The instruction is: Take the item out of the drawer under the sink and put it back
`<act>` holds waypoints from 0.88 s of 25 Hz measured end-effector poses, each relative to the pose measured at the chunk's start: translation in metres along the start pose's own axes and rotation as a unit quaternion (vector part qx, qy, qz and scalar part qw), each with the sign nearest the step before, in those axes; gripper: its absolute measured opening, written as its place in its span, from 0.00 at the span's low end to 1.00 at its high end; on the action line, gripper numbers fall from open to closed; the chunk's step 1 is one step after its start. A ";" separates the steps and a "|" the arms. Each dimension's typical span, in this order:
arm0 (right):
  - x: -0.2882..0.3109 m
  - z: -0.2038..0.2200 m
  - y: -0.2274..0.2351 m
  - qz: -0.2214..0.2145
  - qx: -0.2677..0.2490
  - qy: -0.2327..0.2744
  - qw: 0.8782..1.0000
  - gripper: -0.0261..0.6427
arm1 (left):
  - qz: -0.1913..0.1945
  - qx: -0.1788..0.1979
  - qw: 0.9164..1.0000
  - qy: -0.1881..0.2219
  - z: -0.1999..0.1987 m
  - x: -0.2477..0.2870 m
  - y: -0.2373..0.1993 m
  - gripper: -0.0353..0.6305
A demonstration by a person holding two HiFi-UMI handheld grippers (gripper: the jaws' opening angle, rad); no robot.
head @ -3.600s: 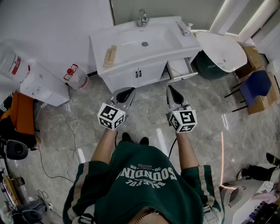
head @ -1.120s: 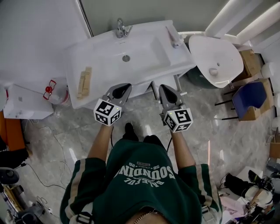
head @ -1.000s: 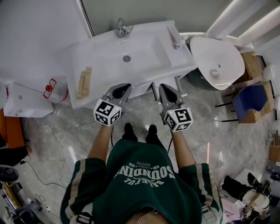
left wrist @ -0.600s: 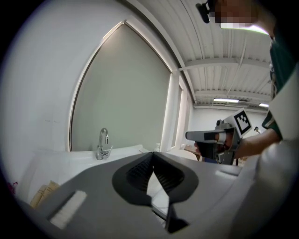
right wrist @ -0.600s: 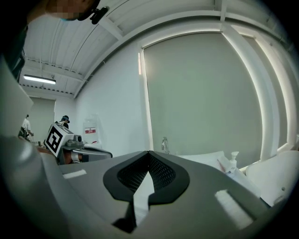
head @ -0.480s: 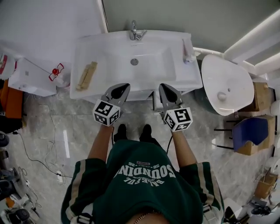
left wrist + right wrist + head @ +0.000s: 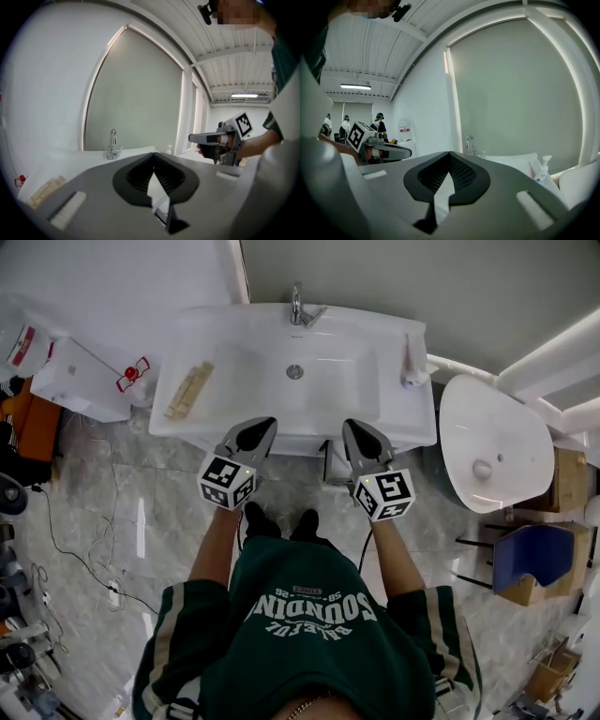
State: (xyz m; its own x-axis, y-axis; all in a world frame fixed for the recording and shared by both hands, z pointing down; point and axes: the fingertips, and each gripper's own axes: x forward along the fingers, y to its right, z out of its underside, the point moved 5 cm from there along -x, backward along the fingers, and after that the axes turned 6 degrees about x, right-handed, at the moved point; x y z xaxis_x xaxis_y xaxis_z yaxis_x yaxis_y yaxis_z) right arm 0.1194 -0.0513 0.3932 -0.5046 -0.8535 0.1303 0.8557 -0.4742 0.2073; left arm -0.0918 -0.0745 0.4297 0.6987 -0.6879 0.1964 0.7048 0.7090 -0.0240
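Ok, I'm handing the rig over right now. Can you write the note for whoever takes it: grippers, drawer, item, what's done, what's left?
Left gripper: shut, empty, roughly level, at the front edge of the sink counter.
Right gripper: shut, empty, alongside it.
Things: a white part juts out below the counter between the grippers. It may be the drawer, I cannot tell. The item is not in view.
Done: cannot be judged from here.
Left: look under the counter, check the drawer, and do any remaining step.

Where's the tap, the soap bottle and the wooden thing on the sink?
tap (image 7: 300, 310), head view, on its metal spout.
soap bottle (image 7: 411, 367), head view, on its white body.
wooden thing (image 7: 190, 390), head view, on its middle.
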 end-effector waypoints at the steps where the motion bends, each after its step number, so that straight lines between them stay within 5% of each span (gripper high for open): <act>1: -0.001 0.001 0.002 -0.001 0.001 0.000 1.000 0.04 | -0.001 0.000 1.000 -0.001 0.001 0.001 0.001 0.13; 9: -0.009 0.012 0.020 0.010 0.008 -0.002 1.000 0.04 | 0.012 -0.004 1.000 -0.020 0.011 0.012 0.010 0.13; 22: -0.034 0.089 0.048 0.041 0.030 -0.084 0.995 0.05 | 0.049 -0.030 0.997 -0.058 0.052 0.038 0.032 0.13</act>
State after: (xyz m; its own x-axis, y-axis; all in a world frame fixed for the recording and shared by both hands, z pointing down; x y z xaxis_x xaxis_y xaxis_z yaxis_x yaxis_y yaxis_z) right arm 0.1676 -0.0254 0.4848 -0.4503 -0.8380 0.3081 0.8885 -0.3866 0.2470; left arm -0.0488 -0.0699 0.4869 0.7475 -0.5912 0.3028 0.6430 0.7584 -0.1068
